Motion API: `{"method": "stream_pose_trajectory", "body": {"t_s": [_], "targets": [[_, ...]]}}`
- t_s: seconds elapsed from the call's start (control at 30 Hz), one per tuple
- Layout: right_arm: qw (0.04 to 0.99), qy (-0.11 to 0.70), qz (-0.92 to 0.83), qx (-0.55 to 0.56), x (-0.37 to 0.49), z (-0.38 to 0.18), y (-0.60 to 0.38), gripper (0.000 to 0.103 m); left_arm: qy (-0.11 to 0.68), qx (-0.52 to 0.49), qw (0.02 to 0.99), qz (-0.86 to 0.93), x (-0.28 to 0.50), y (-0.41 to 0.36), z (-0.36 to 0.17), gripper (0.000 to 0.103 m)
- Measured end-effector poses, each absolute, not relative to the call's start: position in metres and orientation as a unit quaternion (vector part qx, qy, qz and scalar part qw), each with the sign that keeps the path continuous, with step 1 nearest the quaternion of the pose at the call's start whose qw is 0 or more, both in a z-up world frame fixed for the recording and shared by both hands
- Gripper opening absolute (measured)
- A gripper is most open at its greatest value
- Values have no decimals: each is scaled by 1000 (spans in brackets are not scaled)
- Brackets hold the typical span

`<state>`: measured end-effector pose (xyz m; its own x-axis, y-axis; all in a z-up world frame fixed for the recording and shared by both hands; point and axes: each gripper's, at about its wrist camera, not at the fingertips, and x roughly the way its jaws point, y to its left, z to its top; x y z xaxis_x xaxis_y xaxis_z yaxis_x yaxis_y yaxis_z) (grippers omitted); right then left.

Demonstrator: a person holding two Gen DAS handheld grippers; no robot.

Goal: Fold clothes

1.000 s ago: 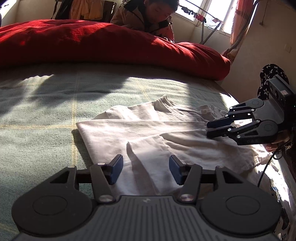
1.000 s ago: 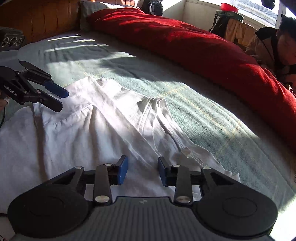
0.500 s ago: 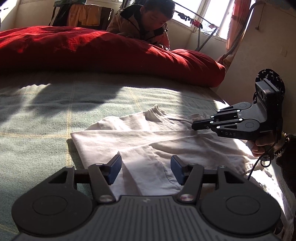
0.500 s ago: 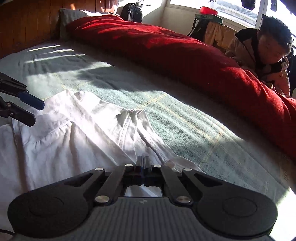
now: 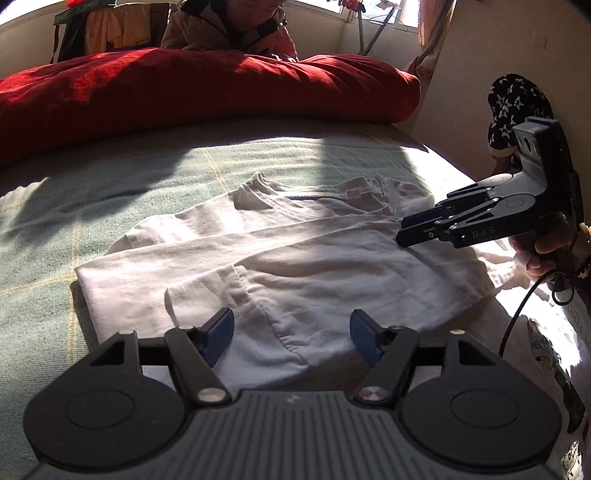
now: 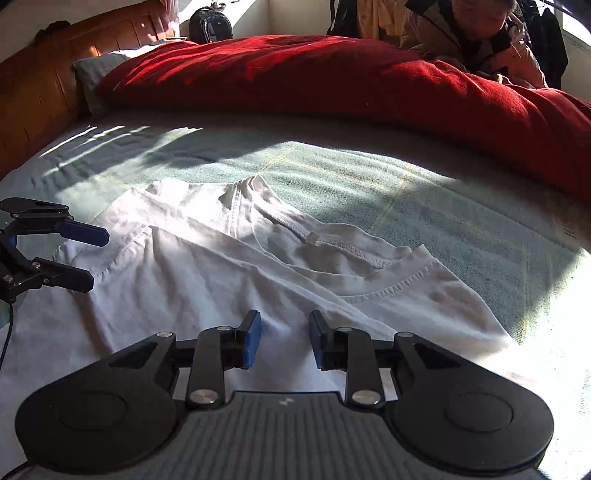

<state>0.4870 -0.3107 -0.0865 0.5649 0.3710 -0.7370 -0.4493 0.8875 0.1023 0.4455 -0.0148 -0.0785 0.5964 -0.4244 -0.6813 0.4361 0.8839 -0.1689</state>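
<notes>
Bed [image 5: 66, 206] with pale green checked cover, sun patches and shadow bands across it. Red duvet [image 5: 207, 88] bunched along the far side; a person in a tan jacket [image 6: 476, 40] leans behind it. Wooden headboard [image 6: 40, 92] at one end, grey pillow [image 6: 92, 70] against it, dark backpack [image 6: 211, 25] on the ledge behind.

White t-shirt [image 5: 280, 254] lies flat on the bed near the front edge, partly folded: one side turned over the body, collar [image 6: 369, 266] toward the duvet.

Left gripper [image 5: 291, 332]: released, jaws wide and just been opening, blue pads above the shirt's near edge, nothing between them. In the right wrist view it sits over the shirt's left edge [image 6: 79, 254], jaws apart.

Right gripper [image 6: 284, 338]: released, jaws narrowly apart after just opening, fabric below but not pinched. From the left wrist view it hovers just over the shirt near the collar [image 5: 412, 230]; hand [image 5: 543, 251] on its handle, cable [image 5: 517, 314] trailing.
</notes>
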Motion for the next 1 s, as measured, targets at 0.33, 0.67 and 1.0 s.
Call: {"method": "stream_pose_trajectory", "body": {"t_s": [0.33, 0.67, 1.0], "targets": [[900, 392, 188, 13, 476, -69, -333, 49, 364, 1, 900, -241, 434, -10, -61, 71], [910, 387, 148, 35, 366, -24, -367, 76, 393, 14, 898, -196, 396, -13, -52, 79], [912, 400, 78, 39, 226, -35, -362, 90, 396, 55, 891, -217, 278, -28, -23, 95]]}}
